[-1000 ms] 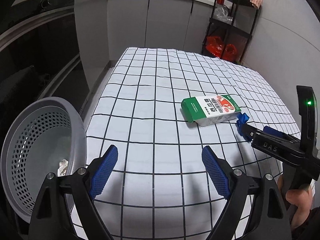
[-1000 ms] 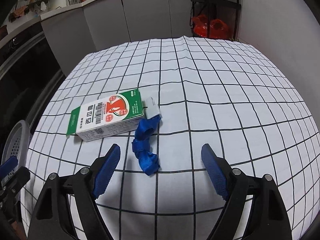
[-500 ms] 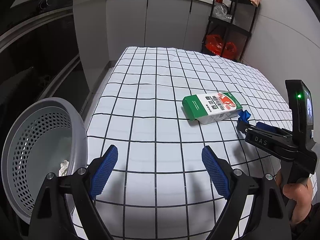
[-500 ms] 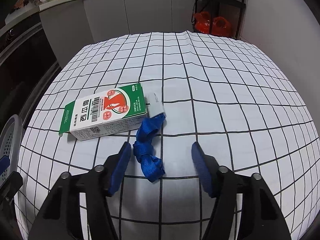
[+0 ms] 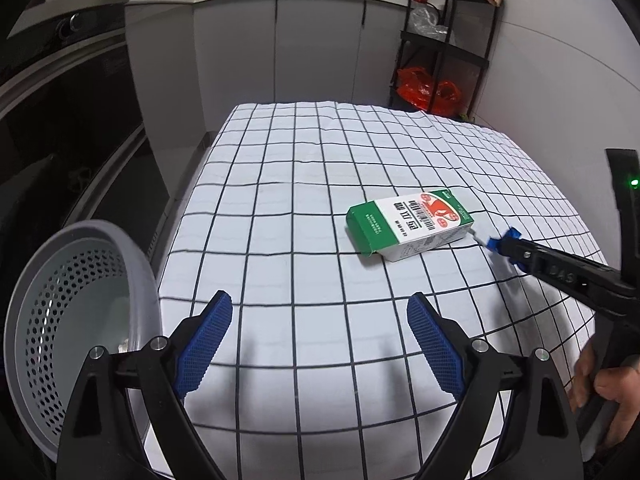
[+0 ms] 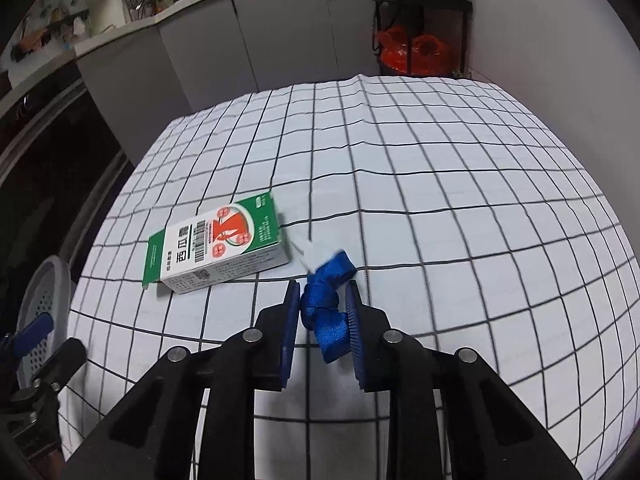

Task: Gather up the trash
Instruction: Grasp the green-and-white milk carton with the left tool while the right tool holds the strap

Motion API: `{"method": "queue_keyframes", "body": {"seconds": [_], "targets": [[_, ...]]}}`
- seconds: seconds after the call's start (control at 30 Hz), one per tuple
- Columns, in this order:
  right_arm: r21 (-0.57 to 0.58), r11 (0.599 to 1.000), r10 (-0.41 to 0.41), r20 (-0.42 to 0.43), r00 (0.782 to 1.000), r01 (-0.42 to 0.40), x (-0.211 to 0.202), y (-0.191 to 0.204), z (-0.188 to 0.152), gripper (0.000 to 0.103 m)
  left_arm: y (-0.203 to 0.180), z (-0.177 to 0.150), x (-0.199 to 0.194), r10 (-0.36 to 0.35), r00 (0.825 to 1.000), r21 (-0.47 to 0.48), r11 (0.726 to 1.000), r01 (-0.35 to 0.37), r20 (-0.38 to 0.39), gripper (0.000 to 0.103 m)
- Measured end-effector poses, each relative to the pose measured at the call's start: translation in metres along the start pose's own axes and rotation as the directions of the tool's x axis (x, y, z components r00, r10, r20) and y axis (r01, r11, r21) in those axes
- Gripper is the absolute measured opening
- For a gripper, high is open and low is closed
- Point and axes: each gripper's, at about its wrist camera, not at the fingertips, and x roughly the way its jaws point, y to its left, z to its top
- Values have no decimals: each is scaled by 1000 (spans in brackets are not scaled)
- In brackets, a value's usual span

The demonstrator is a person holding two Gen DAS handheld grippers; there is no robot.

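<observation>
Item one, far left: round grey perforated plastic basket point(image 5: 76, 320), tilted, standing off the table's left edge; a scrap of pale crumpled paper point(image 5: 123, 346) lies inside it.

Item two: left gripper point(image 5: 320, 334), black frame with blue ribbed pads point(image 5: 206, 338), jaws spread wide and widening slightly, nothing between them, hovering over bare cloth beside the basket.

Item three: white tablecloth with black grid lines point(image 5: 304, 184), covering the table.

Item four: green, white and red cardboard carton point(image 6: 218, 250), printed with a barcode, lying flat on the cloth, one end flap ajar.

Item five: knotted blue woven strap point(image 6: 326, 308) with a small white tag point(image 6: 310, 250) at its far end, just right of the carton. It sits pinched between the blue pads of the right gripper point(image 6: 323, 292), whose jaws are pressed in close against the strap's sides.

Item six, far right in the left wrist view: a hand point(image 5: 604, 384) gripping the right gripper's black handle.

Background: grey cabinets point(image 5: 312, 48), black metal shelf rack point(image 5: 444, 40), red plastic bag point(image 5: 426, 90).
</observation>
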Motion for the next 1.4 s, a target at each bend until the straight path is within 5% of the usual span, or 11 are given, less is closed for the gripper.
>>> {"method": "queue_keyframes", "body": {"seconds": [0.33, 0.6, 1.1, 1.4], "targets": [[97, 995, 17, 52, 998, -22, -36, -38, -3, 21, -28, 33, 20, -98, 995, 158, 983, 95, 15, 89], [170, 980, 95, 66, 993, -105, -47, -58, -2, 21, -42, 51, 60, -243, 966, 252, 932, 258, -91, 90], [165, 976, 127, 90, 988, -140, -56, -59, 0, 21, -61, 64, 100, -280, 937, 375, 862, 341, -208, 90], [164, 975, 136, 93, 986, -150, -58, -58, -1, 21, -68, 72, 114, -270, 937, 385, 859, 338, -220, 90]]}}
